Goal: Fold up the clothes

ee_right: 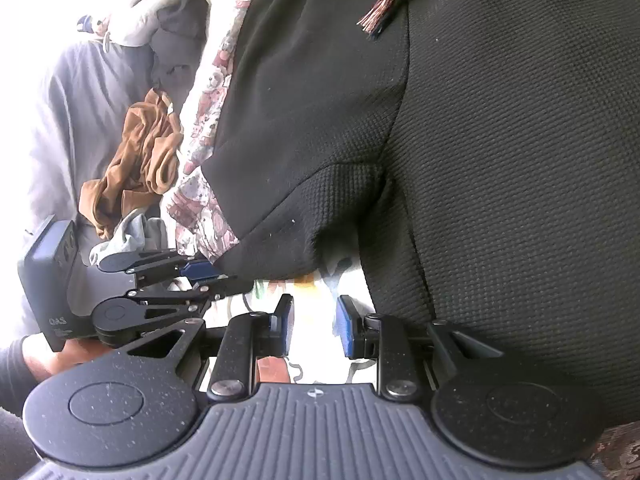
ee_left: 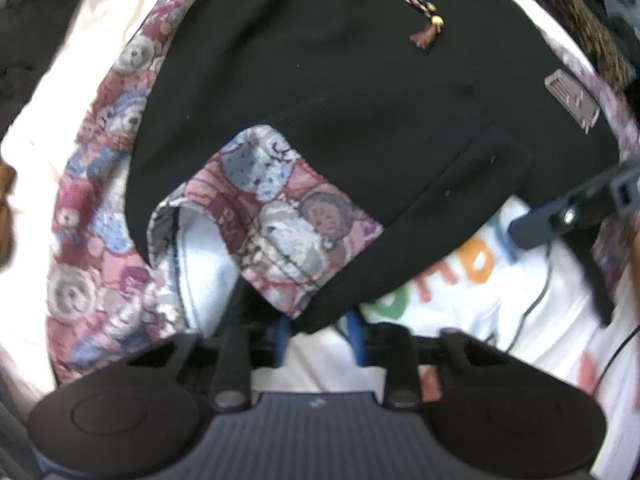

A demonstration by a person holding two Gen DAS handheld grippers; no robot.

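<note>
Nearest the left wrist lens: left gripper (ee_left: 320, 326), ribbed grey body with black round pivots, blue-padded fingers (ee_left: 356, 338) running up under the folded hem of a black knit garment with teddy-bear print trim (ee_left: 340, 92). Fingertips hidden by the cloth; the right wrist view shows the same tool from the side, jaws pressed together on the garment's lower edge where black cloth meets print trim, so it is pinching that hem

Garment lies spread over a white printed sheet with orange and green letters (ee_left: 460, 264). One sleeve, teddy-bear cuff (ee_left: 276, 216) outward, is folded across the black body. Brown tassel with yellow beads (ee_left: 426, 28) rests near the neck end; small woven label (ee_left: 572, 100) sits at the far right edge

Right gripper (ee_right: 314, 326): blue pads stand apart, only white sheet visible between them, black cloth just beside the right-hand pad, not between

Crumpled tan fabric (ee_right: 140, 160) and grey clothing (ee_right: 80, 112) lie heaped left of the garment, near its printed edge
</note>
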